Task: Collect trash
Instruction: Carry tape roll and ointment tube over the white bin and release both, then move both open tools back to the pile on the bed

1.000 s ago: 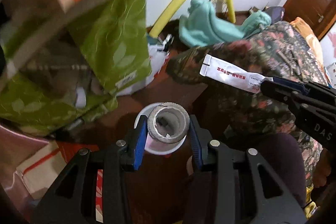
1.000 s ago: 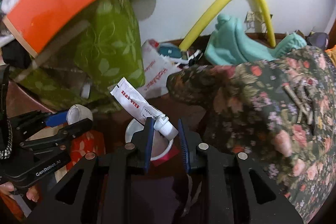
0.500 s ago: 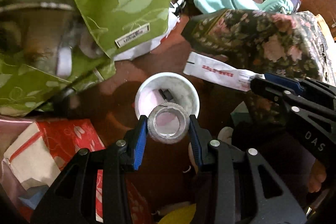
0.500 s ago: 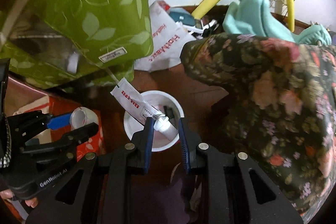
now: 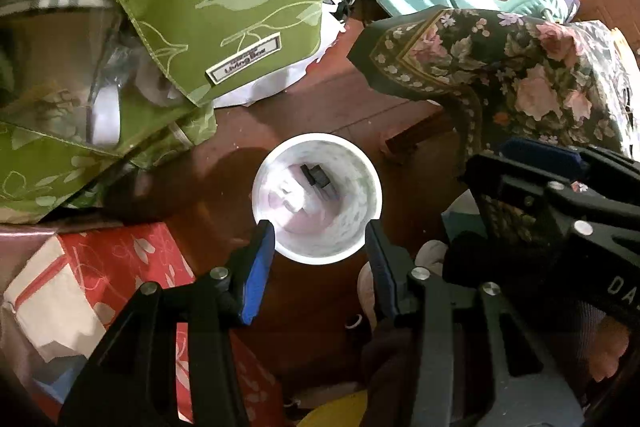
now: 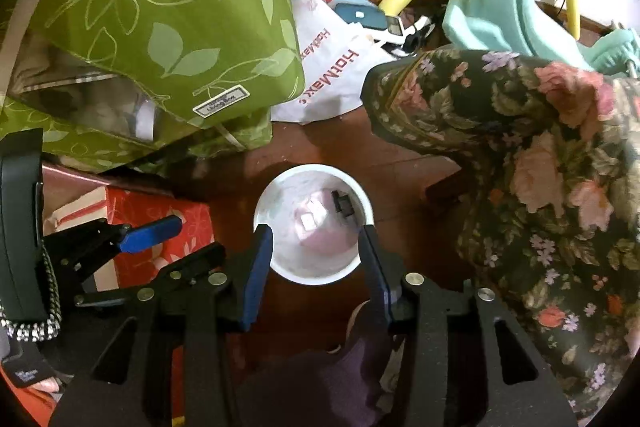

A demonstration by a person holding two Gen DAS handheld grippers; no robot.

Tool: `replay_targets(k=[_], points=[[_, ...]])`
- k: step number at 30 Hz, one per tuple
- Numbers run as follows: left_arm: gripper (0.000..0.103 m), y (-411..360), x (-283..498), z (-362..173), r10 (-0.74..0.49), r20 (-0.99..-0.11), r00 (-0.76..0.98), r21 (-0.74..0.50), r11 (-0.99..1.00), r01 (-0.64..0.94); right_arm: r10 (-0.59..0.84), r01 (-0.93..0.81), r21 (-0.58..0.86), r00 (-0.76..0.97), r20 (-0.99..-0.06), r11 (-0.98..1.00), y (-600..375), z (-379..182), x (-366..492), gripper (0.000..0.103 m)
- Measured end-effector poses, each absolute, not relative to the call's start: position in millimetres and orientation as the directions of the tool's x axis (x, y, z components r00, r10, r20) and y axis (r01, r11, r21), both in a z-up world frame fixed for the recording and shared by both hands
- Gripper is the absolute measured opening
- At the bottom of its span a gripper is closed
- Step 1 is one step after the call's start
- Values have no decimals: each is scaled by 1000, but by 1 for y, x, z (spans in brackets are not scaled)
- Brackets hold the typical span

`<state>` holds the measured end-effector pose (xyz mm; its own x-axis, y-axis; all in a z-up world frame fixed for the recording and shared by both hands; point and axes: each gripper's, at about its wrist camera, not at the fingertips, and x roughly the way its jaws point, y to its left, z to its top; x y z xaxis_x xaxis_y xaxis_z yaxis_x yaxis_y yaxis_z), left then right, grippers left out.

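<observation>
Both of my tools hang over the round white plastic bin (image 5: 316,199) on the brown floor. The left gripper (image 5: 320,259) and right gripper (image 6: 316,259) have just been opening and stand apart, empty. Pale scraps (image 6: 310,221) lie inside the bin; I judge this drop done, with any further trash unseen.
</observation>
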<state>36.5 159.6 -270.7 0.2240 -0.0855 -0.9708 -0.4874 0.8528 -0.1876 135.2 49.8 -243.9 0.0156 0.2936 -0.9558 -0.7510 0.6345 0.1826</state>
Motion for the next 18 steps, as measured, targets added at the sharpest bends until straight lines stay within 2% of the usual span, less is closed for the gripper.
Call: replay_targets(k=[18], points=[[46, 125, 28, -183, 9, -932, 361, -158, 889, -430, 431, -747, 159, 184, -884, 646, -4, -154, 118, 41]])
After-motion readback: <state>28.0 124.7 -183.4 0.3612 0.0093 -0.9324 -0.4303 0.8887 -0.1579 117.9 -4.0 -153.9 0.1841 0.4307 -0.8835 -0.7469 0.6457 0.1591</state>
